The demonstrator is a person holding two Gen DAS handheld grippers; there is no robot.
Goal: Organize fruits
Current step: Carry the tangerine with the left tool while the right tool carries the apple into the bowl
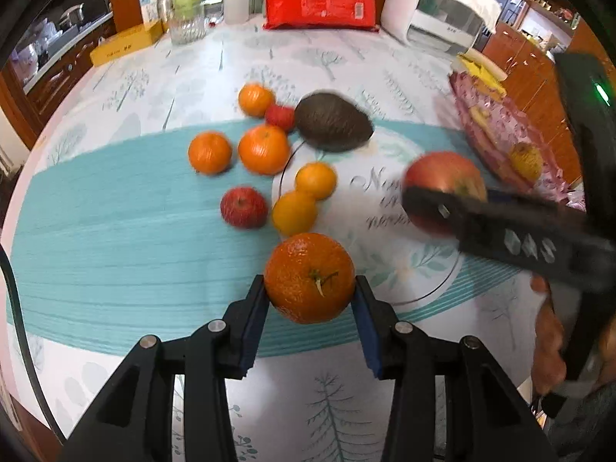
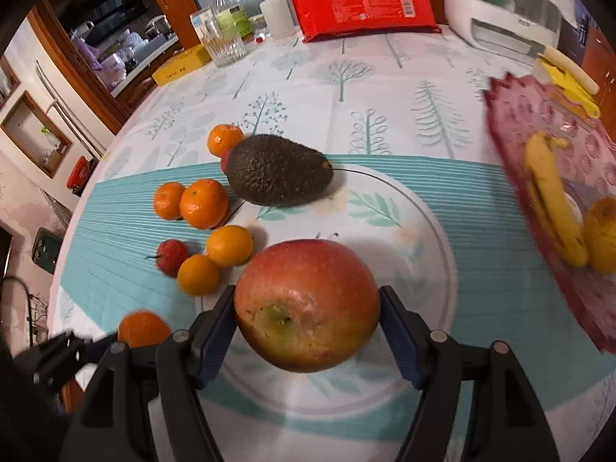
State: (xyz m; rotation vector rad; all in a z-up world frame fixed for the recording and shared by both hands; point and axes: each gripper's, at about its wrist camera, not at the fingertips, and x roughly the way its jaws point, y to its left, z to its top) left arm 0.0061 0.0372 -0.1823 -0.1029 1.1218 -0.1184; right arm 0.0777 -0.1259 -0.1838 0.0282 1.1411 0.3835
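My left gripper is shut on a large orange, its blue pads pressing both sides, held above the teal placemat. My right gripper is shut on a big red apple, held over the white printed plate. The left wrist view shows that apple at the right, with the right gripper's dark finger across its front. A dark avocado lies on the plate's far rim. Two yellow-orange citrus sit at the plate's left edge, and several tangerines and small red fruits lie on the mat.
A pink patterned tray on the right holds a banana and a yellow fruit. At the table's back stand a red packet, a white appliance, a glass jar, bottles and a yellow box.
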